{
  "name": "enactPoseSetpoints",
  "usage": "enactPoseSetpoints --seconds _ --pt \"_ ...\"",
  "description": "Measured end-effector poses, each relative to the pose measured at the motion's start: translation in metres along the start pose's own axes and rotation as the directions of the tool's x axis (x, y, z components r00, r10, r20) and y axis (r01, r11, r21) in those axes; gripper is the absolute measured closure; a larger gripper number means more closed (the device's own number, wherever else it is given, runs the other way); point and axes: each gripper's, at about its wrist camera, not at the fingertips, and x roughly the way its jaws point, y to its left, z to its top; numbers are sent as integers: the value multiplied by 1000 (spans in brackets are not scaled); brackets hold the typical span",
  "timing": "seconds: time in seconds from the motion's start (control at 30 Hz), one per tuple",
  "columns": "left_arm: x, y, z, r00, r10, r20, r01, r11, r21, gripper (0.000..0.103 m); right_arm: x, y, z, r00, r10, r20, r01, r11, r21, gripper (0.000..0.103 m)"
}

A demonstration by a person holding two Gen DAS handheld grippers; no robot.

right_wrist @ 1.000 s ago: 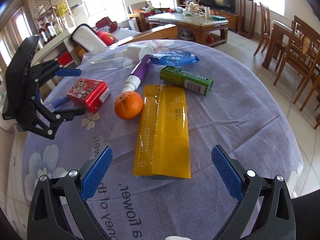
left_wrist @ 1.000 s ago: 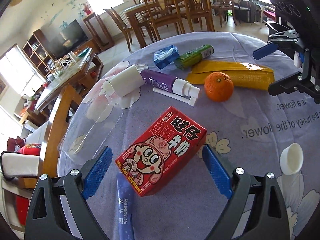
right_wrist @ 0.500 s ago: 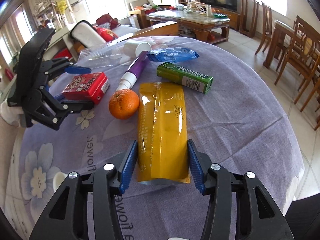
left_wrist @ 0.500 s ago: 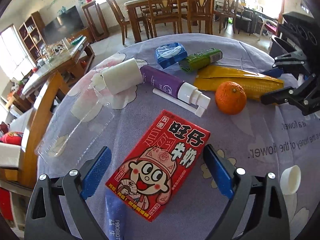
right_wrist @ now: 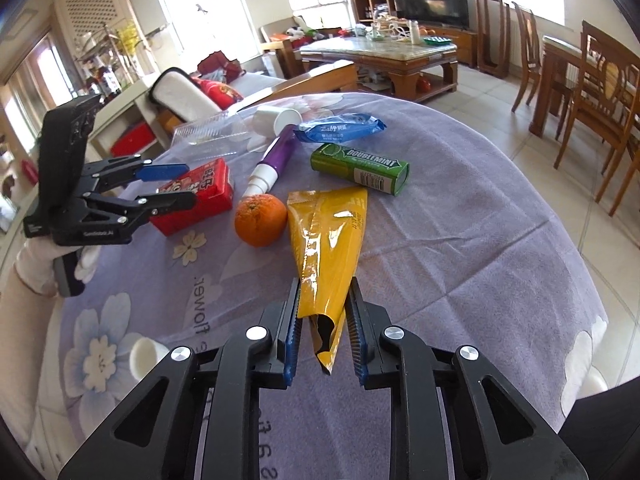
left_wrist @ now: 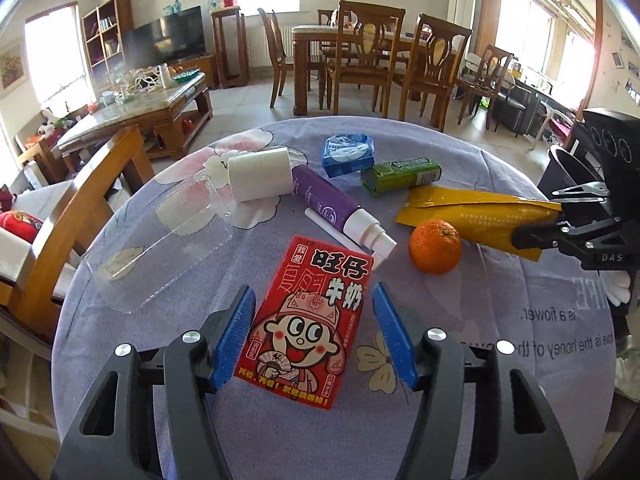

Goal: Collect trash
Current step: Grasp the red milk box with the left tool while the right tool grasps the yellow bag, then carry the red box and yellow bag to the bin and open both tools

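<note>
While the right gripper point(right_wrist: 322, 334) is clamping the yellow pouch point(right_wrist: 328, 236) at six o'clock, the left gripper point(left_wrist: 314, 338) is straddling the red carton point(left_wrist: 310, 320), unclenched; closing likely comes next.

Yellow foil pouch point(right_wrist: 328, 240) — empty, flattened, glossy; near end pinched and crumpled between the blue pads of the right claw point(right_wrist: 322, 338), far end fanned out toward the green gum pack point(right_wrist: 360, 168). Red milk carton point(left_wrist: 308, 324) — lying flat on the lavender table point(right_wrist: 460, 240), printed cartoon face up, positioned between the fingers of the left claw point(left_wrist: 314, 338); contact cannot be confirmed. Blue wrapper point(left_wrist: 349, 154) — crumpled, beside the gum pack. Purple spray bottle point(left_wrist: 334, 208) — on its side, white nozzle toward the carton. Clear plastic tray point(left_wrist: 160, 248) — near the table edge.
</note>
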Motion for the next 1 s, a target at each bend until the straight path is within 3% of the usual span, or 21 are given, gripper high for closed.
enactPoseSetpoints --seconds 0.3,0.33,0.47,0.7,1.0 --pt "9 -12 -9 997 50 -51 -51 998 -25 44 -25 8 -11 999 6 37 -6 1000 -10 81" --pt "9 -10 -9 998 45 -44 -47 998 -47 54 -28 9 -12 999 7 41 -6 1000 -12 81" --pt "8 -1 -12 1000 7 -11 -9 988 -155 55 -38 10 -16 998 13 60 -12 1000 -10 84" --pt "-14 -14 -8 995 42 87 -26 984 -174 55 -49 8 -21 996 21 82 -20 1000 -4 85" --pt "-52 -70 7 981 7 193 21 990 -140 54 -85 10 -23 989 11 147 -5 999 -36 85"
